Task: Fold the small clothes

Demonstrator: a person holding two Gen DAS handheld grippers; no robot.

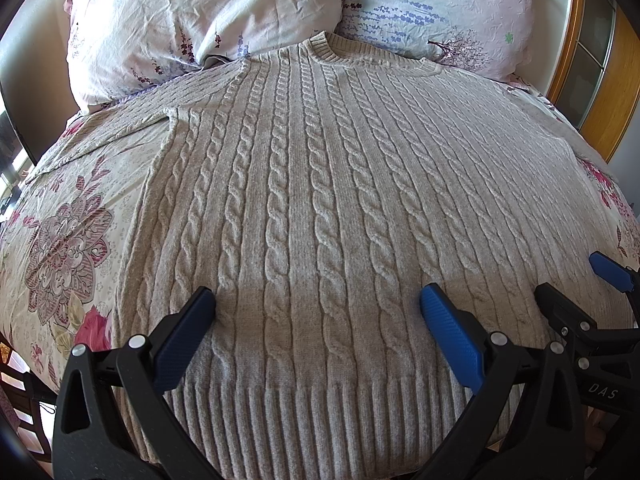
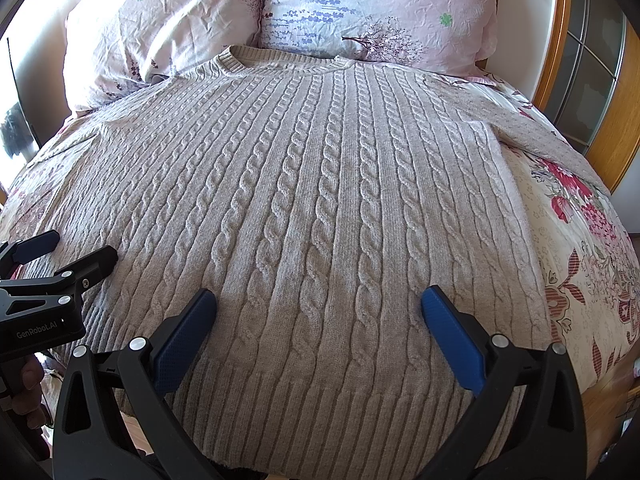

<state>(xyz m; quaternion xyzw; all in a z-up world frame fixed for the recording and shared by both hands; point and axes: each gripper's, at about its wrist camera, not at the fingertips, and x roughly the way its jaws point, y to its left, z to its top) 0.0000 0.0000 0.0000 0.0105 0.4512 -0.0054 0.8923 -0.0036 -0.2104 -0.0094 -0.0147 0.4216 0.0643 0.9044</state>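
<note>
A grey cable-knit sweater (image 1: 320, 184) lies flat, front up, on a floral bedspread, its collar toward the pillows and its ribbed hem toward me. It also fills the right wrist view (image 2: 312, 200). Its sleeves spread out to both sides. My left gripper (image 1: 318, 304) is open and empty, just above the sweater near the hem. My right gripper (image 2: 319, 304) is open and empty too, over the hem further right. It also shows in the left wrist view (image 1: 576, 276), and the left gripper shows in the right wrist view (image 2: 80, 246).
Two floral pillows (image 1: 192, 24) (image 1: 440, 8) lean at the head of the bed. The floral bedspread (image 1: 68, 240) shows on either side (image 2: 580, 264). A wooden cabinet with glass panes (image 2: 592, 60) stands at the right.
</note>
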